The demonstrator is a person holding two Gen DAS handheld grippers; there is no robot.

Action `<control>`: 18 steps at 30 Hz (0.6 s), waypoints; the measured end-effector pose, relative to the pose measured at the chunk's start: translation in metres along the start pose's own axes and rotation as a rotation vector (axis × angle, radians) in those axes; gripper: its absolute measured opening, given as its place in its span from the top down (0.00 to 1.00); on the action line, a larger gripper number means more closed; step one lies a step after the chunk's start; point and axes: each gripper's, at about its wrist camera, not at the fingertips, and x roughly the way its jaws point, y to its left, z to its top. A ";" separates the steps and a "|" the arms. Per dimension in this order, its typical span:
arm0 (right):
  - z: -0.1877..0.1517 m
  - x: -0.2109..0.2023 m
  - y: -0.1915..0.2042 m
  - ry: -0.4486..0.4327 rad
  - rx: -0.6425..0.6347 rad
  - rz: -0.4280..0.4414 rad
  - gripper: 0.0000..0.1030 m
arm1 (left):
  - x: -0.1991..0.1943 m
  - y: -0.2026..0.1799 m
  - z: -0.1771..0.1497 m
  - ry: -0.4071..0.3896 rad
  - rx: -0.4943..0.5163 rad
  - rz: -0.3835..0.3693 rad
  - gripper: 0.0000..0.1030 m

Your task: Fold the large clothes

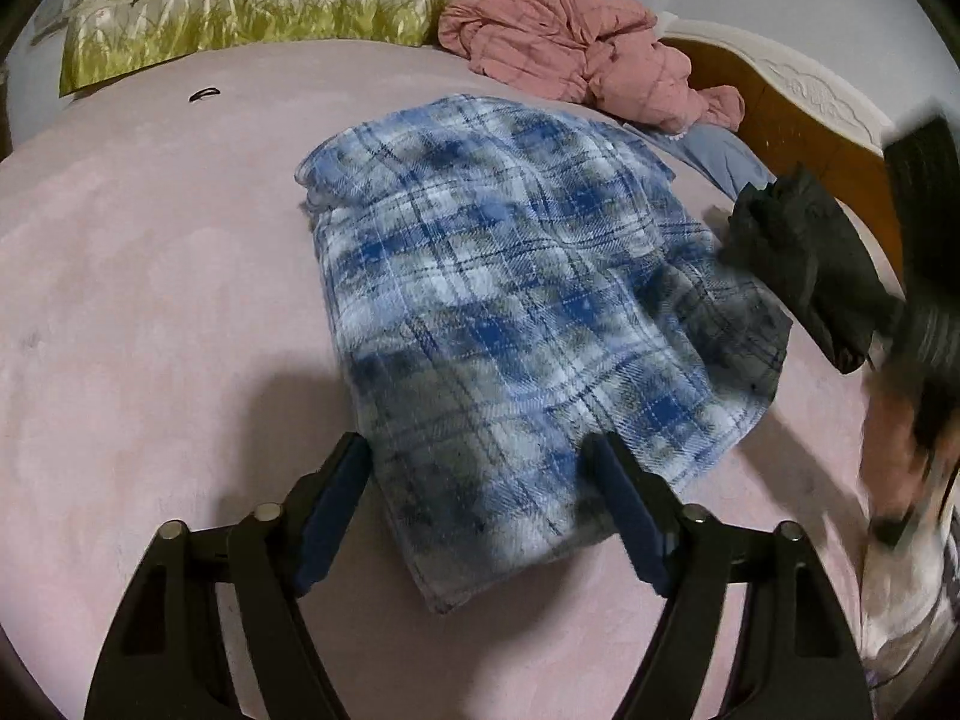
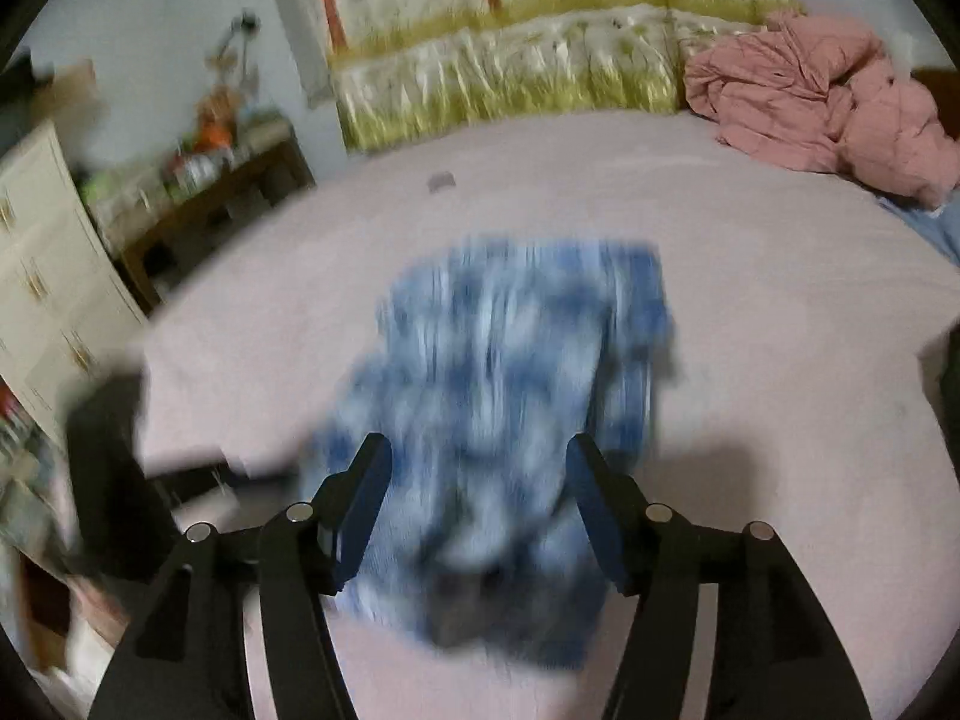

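Note:
A blue and white plaid garment (image 1: 510, 300), folded into a long strip, lies flat on the pink bed sheet (image 1: 150, 300). My left gripper (image 1: 477, 456) is open just above its near end, one finger on each side of the cloth, and the pads do not press it. In the right wrist view the same plaid garment (image 2: 504, 396) is smeared by motion blur. My right gripper (image 2: 477, 447) hangs open over its near end, holding nothing. A blurred hand (image 1: 900, 450) with a dark gripper body shows at the right edge of the left wrist view.
A crumpled pink quilt (image 1: 570, 42) and a light blue cloth (image 1: 726, 156) lie at the far right by the wooden bed frame (image 1: 798, 90). A black bundle (image 1: 804, 264) sits right of the plaid. A floral pillow (image 1: 240, 6) lines the head. Left of the bed are a cream dresser (image 2: 42, 276) and a cluttered side table (image 2: 210, 180).

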 end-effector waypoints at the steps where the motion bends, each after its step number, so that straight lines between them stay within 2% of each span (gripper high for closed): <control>1: -0.014 0.001 0.003 -0.004 -0.008 -0.056 0.80 | -0.002 0.000 -0.002 -0.009 -0.013 0.014 0.50; 2: -0.024 0.000 0.003 -0.021 0.002 -0.070 0.94 | -0.006 -0.001 -0.006 -0.034 -0.025 0.056 0.67; 3: -0.035 -0.003 -0.001 -0.052 0.034 -0.060 0.94 | -0.008 -0.002 -0.011 -0.058 -0.020 0.088 0.75; 5: -0.051 -0.007 -0.007 -0.068 0.084 -0.039 0.94 | -0.013 -0.008 -0.022 -0.096 0.030 0.126 0.82; 7: -0.060 -0.007 -0.008 -0.053 0.089 -0.040 0.94 | -0.015 -0.011 -0.027 -0.106 0.056 0.138 0.84; 10: -0.059 -0.013 -0.010 -0.060 0.084 -0.048 0.94 | -0.025 -0.008 -0.027 -0.116 0.052 0.112 0.85; 11: -0.056 -0.018 -0.011 -0.072 0.090 -0.054 0.94 | -0.033 -0.005 -0.022 -0.128 0.040 0.089 0.84; 12: -0.047 -0.027 -0.013 -0.105 0.090 -0.065 0.93 | -0.041 -0.003 -0.015 -0.152 0.023 0.067 0.69; 14: -0.032 -0.037 -0.012 -0.138 0.085 -0.086 0.82 | -0.054 0.003 0.005 -0.197 -0.011 0.060 0.38; 16: -0.011 -0.042 -0.015 -0.167 0.073 -0.088 0.79 | -0.056 0.009 0.030 -0.213 -0.017 0.064 0.38; 18: -0.001 -0.039 -0.019 -0.163 0.087 -0.049 0.76 | -0.040 0.027 0.060 -0.179 -0.055 0.070 0.38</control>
